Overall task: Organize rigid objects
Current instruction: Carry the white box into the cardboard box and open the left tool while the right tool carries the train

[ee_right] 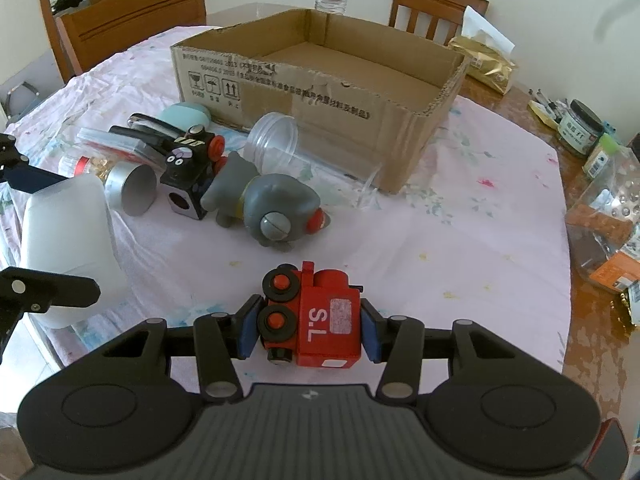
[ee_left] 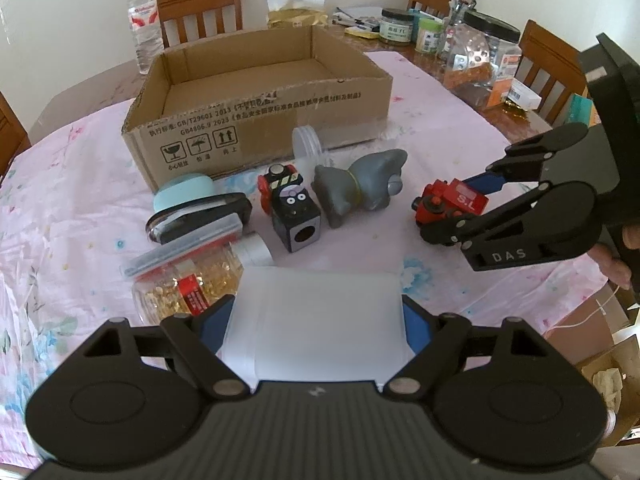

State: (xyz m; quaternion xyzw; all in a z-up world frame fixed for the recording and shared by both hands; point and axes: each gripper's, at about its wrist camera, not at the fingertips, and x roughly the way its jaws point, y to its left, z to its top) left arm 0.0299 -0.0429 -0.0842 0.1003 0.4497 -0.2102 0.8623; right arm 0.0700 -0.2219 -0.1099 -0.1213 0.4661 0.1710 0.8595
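My left gripper (ee_left: 318,320) is shut on a white plastic bottle (ee_left: 320,320), seen also in the right wrist view (ee_right: 68,240). My right gripper (ee_right: 308,332) is shut on a red toy train (ee_right: 316,316) marked "S.L", which also shows in the left wrist view (ee_left: 452,200). An open cardboard box (ee_left: 260,120) stands behind the toys and looks empty. In front of it lie a grey elephant toy (ee_left: 360,188), a black toy train (ee_left: 292,208), a clear jar (ee_left: 308,146), a jar of gold bits (ee_left: 188,284) and a teal-capped thing (ee_left: 184,192).
A pink floral cloth (ee_left: 80,200) covers the table. Jars and packets (ee_left: 472,52) crowd the far right edge. A water bottle (ee_left: 142,16) stands behind the box. Wooden chairs (ee_left: 200,8) ring the table.
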